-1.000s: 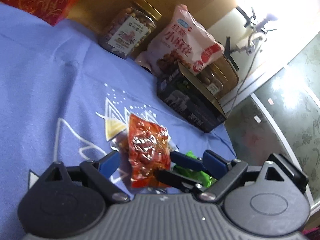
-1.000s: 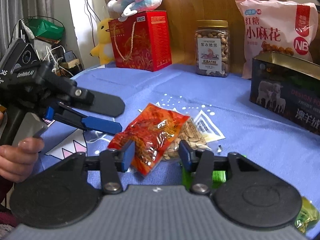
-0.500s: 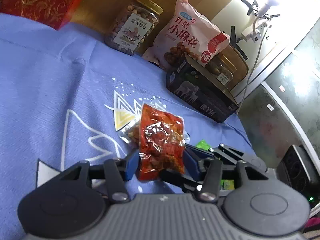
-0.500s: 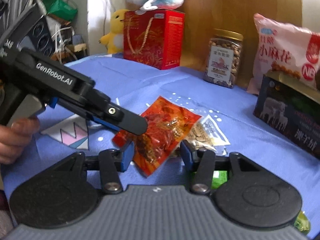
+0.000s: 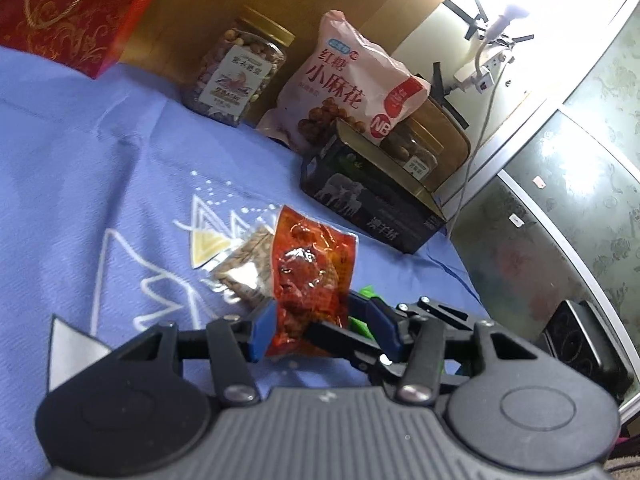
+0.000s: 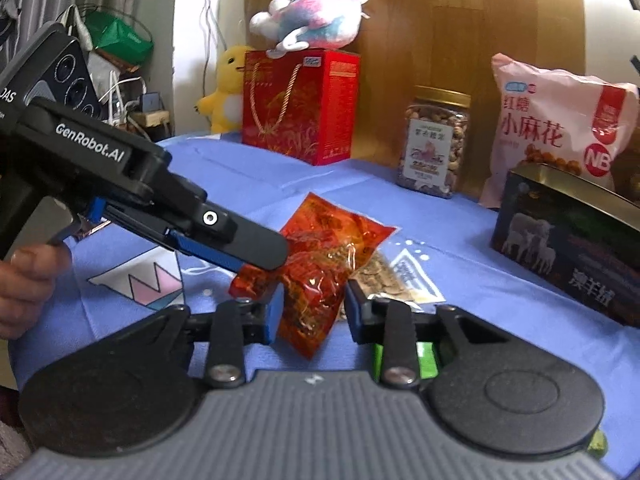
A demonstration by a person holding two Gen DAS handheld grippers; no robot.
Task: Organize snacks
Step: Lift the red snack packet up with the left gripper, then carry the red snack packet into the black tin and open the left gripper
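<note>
1. Red snack packet (image 5: 312, 276) lies on the blue-cloth tabletop (image 5: 100, 168), partly over a clear seed packet (image 5: 244, 264).
2. Left gripper (image 5: 320, 330) grasps the red packet's near end.
3. Right gripper (image 6: 310, 308) brackets the same packet, jaws apart, released.
4. Dark box (image 6: 568, 240) stands well apart, right.

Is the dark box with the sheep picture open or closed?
Open. The dark box has its gold lid raised behind it; what is inside cannot be seen.
</note>
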